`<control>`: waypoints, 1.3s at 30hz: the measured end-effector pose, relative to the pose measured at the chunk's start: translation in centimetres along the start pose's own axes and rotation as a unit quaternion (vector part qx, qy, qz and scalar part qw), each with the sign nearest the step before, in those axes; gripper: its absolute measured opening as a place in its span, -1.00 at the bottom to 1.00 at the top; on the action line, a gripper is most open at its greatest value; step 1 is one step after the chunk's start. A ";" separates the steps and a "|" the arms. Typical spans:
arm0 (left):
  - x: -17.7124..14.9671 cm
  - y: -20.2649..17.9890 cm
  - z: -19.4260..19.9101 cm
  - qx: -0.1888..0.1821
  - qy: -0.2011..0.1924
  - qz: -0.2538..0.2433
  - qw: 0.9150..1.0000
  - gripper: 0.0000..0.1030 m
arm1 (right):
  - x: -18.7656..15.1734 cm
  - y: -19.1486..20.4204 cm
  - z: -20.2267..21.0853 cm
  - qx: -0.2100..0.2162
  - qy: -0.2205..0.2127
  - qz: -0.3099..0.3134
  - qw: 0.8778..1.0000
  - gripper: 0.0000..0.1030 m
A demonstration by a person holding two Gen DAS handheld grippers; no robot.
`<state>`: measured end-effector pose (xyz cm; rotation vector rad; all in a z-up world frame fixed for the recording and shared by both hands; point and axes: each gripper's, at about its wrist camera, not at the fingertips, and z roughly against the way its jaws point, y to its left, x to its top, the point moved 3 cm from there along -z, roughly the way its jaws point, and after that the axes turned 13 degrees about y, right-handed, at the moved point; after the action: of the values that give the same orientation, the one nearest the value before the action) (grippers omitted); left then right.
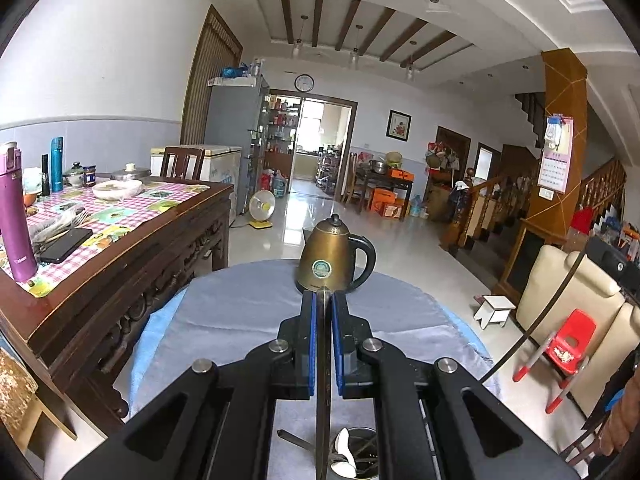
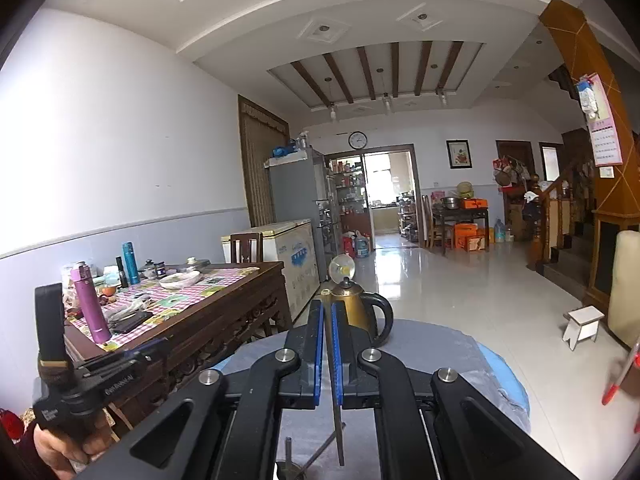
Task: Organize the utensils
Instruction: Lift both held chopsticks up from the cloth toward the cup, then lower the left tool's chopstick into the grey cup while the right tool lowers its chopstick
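My left gripper (image 1: 323, 300) is shut on a thin dark metal utensil (image 1: 322, 392), held edge-on between the blue pads (image 1: 311, 340). Its lower end hangs over a metal utensil holder (image 1: 356, 456) that holds a white spoon (image 1: 345, 446) and other dark utensils. My right gripper (image 2: 328, 312) is shut on another thin metal utensil (image 2: 338, 420), hanging down between its blue pads (image 2: 318, 344). Below it the top of the holder (image 2: 292, 468) with utensil handles shows at the frame's bottom. The left gripper's body (image 2: 80, 384) shows at the left of the right wrist view.
A round table with a blue-grey cloth (image 1: 240, 312) carries a brass kettle (image 1: 332, 258), also in the right wrist view (image 2: 360, 308). A wooden dining table (image 1: 120, 240) with bottles, a phone and dishes stands left. A white stool (image 1: 494, 310) and red child chair (image 1: 568, 344) stand right.
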<state>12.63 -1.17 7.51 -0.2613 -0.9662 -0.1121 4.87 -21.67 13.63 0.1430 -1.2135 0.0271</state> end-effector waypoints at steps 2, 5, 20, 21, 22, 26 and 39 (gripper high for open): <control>0.0 0.0 0.0 0.005 -0.001 -0.002 1.000 -0.85 | 0.2 0.4 -0.1 0.003 -0.001 0.003 1.000 -0.91; -0.1 0.2 0.0 0.008 -0.001 -0.001 1.000 -0.85 | 0.4 1.1 -0.3 0.009 -0.002 0.007 1.000 -0.91; -1.4 0.7 -1.8 0.007 0.031 0.009 0.999 -0.86 | -0.6 1.3 -3.6 -0.036 0.014 0.009 0.999 -0.91; -1.5 0.8 -1.9 0.006 0.034 0.011 0.999 -0.86 | -0.8 0.0 -4.4 -0.045 0.028 -0.009 0.999 -0.90; -1.5 1.0 -2.0 0.003 0.037 0.013 0.999 -0.86 | -1.1 -2.0 -5.9 -0.049 0.057 -0.037 0.997 -0.90; -1.3 1.2 -2.0 0.000 0.032 0.014 0.999 -0.86 | -3.3 -8.3 -11.1 -0.038 0.141 -0.126 0.981 -0.83; -1.5 1.1 -1.7 -0.008 0.032 0.008 0.999 -0.86 | -4.1 -3.1 -9.5 0.098 0.129 -0.054 0.985 0.20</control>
<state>13.33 -0.62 5.17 -0.2796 -0.8991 -0.1128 12.61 -23.30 6.20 0.3664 -0.9415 0.0694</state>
